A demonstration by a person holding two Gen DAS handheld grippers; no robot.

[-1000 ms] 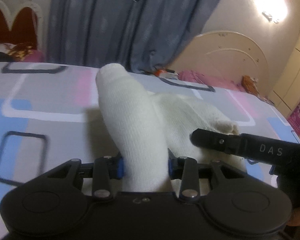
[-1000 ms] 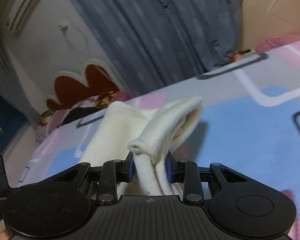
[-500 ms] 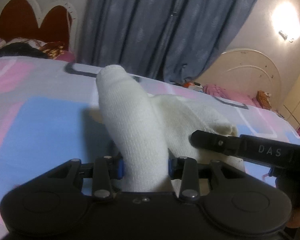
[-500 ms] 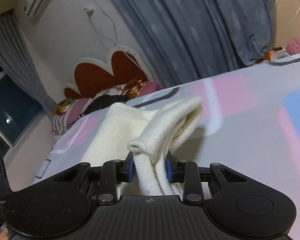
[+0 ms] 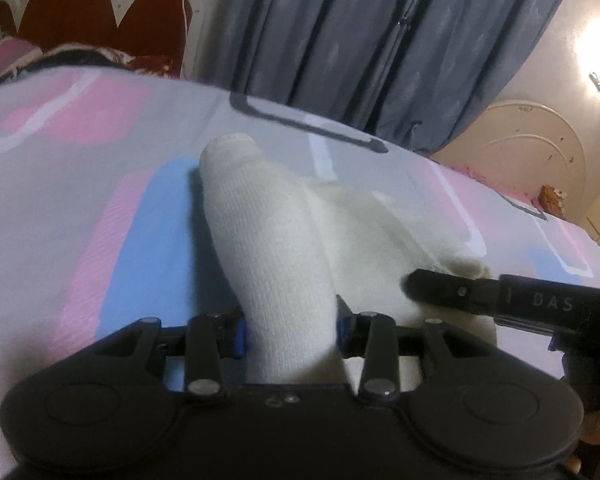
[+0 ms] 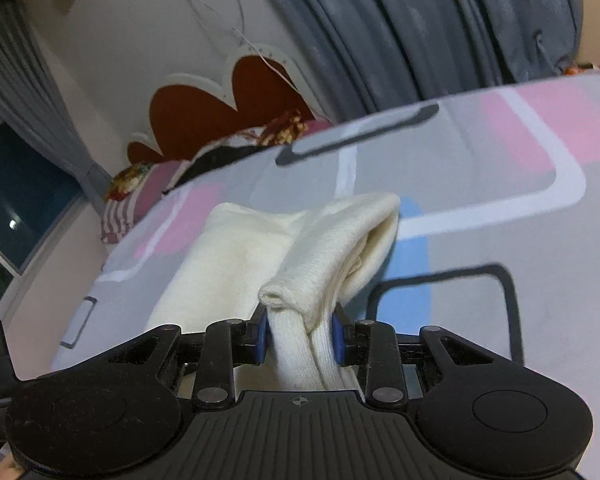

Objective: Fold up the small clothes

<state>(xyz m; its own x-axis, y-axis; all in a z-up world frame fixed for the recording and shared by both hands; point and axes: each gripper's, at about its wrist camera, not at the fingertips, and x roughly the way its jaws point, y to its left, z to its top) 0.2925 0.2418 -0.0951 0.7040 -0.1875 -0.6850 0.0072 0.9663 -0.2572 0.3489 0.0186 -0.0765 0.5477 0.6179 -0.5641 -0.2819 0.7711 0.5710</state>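
Left tongs (image 5: pixel 290 330), jaws just eased wider, and right tongs (image 6: pixel 300 338) each pinch the cream garment (image 5: pixel 284 248) above the bed (image 5: pixel 60 200); a loosened left hold risks dropping that end.

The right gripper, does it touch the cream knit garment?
Touching. In the right wrist view, the right gripper has both blue pads pressed on a bunched fold of the cream knit garment.

We see the cream knitted garment (image 5: pixel 276 248) stretched over the patterned bed sheet (image 5: pixel 80 208), one end between the left gripper's (image 5: pixel 290 330) pads, the other between the right gripper's (image 6: pixel 300 334). Grey curtains (image 5: pixel 340 40) hang behind the bed, the scalloped headboard (image 6: pixel 236 104) to their left.
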